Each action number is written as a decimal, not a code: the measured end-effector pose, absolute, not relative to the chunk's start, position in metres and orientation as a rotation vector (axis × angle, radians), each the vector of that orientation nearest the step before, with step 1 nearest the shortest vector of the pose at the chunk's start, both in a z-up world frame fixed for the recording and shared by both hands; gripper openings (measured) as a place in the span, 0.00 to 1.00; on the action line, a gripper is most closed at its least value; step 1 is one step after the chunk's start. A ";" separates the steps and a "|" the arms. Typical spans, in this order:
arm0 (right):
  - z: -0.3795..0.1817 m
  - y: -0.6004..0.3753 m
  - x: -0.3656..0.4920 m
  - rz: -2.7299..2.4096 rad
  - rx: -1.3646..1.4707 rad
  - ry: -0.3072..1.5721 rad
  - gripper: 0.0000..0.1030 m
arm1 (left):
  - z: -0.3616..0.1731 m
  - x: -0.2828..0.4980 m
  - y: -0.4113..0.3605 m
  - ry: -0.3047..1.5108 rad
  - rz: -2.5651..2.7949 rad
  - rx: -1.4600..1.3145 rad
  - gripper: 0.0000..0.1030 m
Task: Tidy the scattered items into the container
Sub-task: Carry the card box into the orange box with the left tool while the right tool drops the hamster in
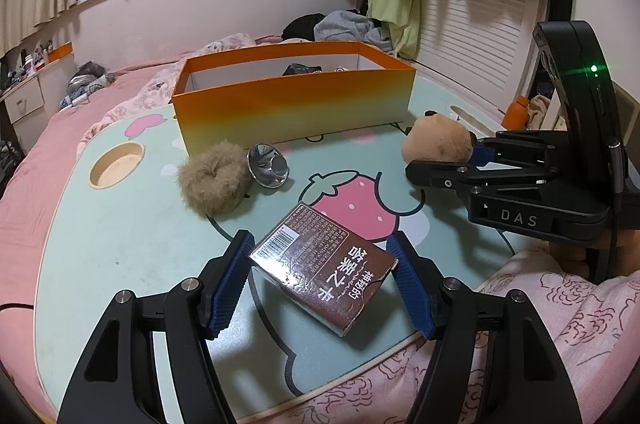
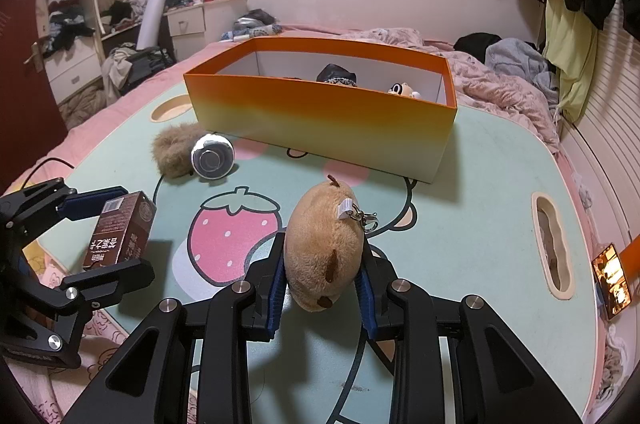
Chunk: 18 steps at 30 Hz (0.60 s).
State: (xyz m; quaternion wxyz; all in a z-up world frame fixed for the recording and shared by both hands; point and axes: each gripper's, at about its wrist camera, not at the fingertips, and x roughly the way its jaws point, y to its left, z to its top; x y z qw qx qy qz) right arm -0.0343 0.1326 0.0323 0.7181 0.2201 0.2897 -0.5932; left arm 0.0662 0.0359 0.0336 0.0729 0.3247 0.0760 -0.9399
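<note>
Brown carton [image 1: 320, 268], plush hamster [image 2: 326, 244], fur scrunchie [image 1: 212, 180], silver ball [image 2: 212, 156] lie before the orange box [image 2: 320, 112].

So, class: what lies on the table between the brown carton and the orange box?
In the left wrist view, between the brown carton and the orange box: a furry scrunchie, a shiny metal piece, otherwise printed table.

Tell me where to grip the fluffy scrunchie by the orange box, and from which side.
Grip the fluffy scrunchie across one side of its ring, one finger in the centre hollow and one outside. It lies flat on the tray table, so come from above. Approach from its near-left side; the shiny round piece sits close on its right.
</note>
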 end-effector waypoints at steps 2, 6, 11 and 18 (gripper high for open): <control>0.032 0.133 -0.034 -1.312 0.487 0.641 0.28 | 0.033 0.066 0.036 0.228 -2.823 0.977 0.67; 0.032 0.133 -0.034 -1.312 0.486 0.641 0.28 | 0.033 0.067 0.036 0.228 -2.822 0.979 0.67; 0.032 0.133 -0.034 -1.311 0.488 0.641 0.28 | 0.033 0.066 0.036 0.228 -2.823 0.980 0.67; 0.032 0.133 -0.034 -1.311 0.489 0.641 0.28 | 0.033 0.066 0.036 0.228 -2.822 0.980 0.67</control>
